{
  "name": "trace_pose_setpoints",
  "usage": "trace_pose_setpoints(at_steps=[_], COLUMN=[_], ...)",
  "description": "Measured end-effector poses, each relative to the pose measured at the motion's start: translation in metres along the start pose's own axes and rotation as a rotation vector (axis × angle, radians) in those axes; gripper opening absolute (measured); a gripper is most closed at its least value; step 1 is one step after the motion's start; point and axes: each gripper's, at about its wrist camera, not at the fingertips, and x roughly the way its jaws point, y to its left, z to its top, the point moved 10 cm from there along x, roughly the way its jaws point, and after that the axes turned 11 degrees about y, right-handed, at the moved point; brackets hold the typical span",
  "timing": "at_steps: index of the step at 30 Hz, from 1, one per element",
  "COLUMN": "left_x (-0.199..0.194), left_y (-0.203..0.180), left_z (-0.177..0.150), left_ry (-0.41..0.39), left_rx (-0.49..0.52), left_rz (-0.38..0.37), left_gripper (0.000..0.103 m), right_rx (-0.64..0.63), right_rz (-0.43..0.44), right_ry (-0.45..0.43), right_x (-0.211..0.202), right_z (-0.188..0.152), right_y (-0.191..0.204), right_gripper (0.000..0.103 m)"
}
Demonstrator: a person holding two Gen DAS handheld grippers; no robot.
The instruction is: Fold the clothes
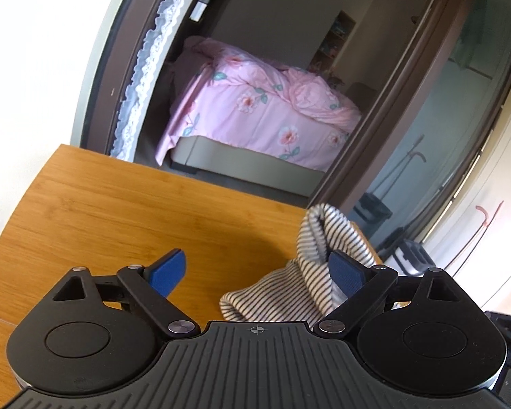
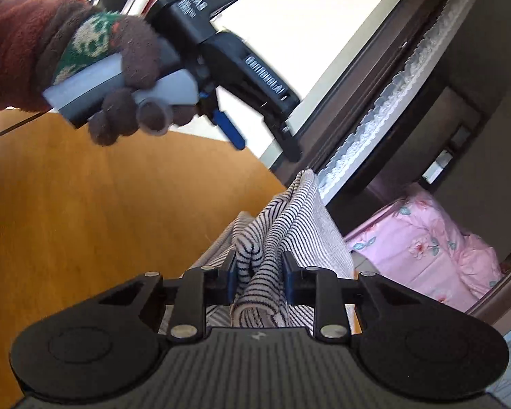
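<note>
A black-and-white striped garment (image 1: pixel 306 272) lies bunched at the right edge of the wooden table (image 1: pixel 119 211). My left gripper (image 1: pixel 255 272) is open above the table; its right pad touches the cloth, nothing is between the jaws. In the right wrist view, my right gripper (image 2: pixel 259 274) is shut on a bunched fold of the striped garment (image 2: pixel 289 218), lifted above the table (image 2: pixel 85 221). The left gripper (image 2: pixel 231 78) shows there too, held in a gloved hand, up and to the left of the cloth.
Past the table's far edge is a dark doorway frame (image 1: pixel 375 129) with a lace-trimmed curtain (image 1: pixel 153 58). A bed with a pink floral cover (image 1: pixel 255 109) stands in the room beyond. A white wall (image 1: pixel 33 51) is at the left.
</note>
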Motion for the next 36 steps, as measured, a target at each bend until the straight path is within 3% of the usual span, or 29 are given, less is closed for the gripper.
trace_pose_setpoints(at_steps=[5,9,11,13,15,17,19,20,23,26,30,33,36], left_x=[-0.007,0.005,0.018,0.039,0.058,0.067,0.068,0.068,0.068,0.068,0.069,0.071,0.073], left_y=[-0.046,-0.074,-0.077,-0.069,-0.055,-0.046,-0.045,-0.046,-0.047,-0.045,-0.043,-0.039,-0.033], left_z=[0.01,-0.003,-0.013,-0.024,-0.034,-0.039,-0.041,-0.042,-0.045,-0.047,-0.046,-0.046,-0.044], left_ry=[-0.04,0.013,0.044,0.097,0.143,0.15,0.146,0.147,0.147,0.146,0.152,0.152,0.154], left_rx=[0.074,0.12,0.134,0.124,0.101,0.106,0.128,0.139,0.163,0.165,0.167,0.17,0.142], left_rz=[-0.117,-0.219,-0.207,-0.159,-0.117,-0.097,-0.089,-0.087,-0.08,-0.083,-0.088,-0.084,-0.11], left_gripper=[0.09,0.085,0.085,0.085,0.079,0.078,0.079,0.079,0.081,0.082,0.082,0.082,0.082], right_rx=[-0.094,-0.074,-0.073,-0.055,0.007,0.095,0.219,0.284,0.559,0.734,0.731,0.919,0.922], right_rz=[0.036,0.069,0.083,0.101,0.13,0.153,0.168,0.172,0.174,0.206,0.261,0.402,0.395], right_ry=[0.012,-0.009,-0.012,-0.023,-0.033,-0.059,-0.09,-0.103,-0.118,-0.041,0.174,0.138,0.136], right_x=[0.013,0.018,0.018,0.016,0.009,-0.002,-0.013,-0.017,-0.016,0.015,0.061,0.074,0.073], right_z=[-0.014,-0.002,-0.002,-0.003,-0.005,-0.006,-0.009,-0.011,-0.027,-0.04,-0.071,-0.079,-0.078], right_y=[0.044,0.041,0.041,0.04,0.031,0.015,-0.014,-0.028,-0.077,-0.101,-0.063,-0.061,-0.061], right_gripper=[0.026,0.026,0.028,0.038,0.067,0.087,0.094,0.102,0.103,0.103,0.103,0.103,0.103])
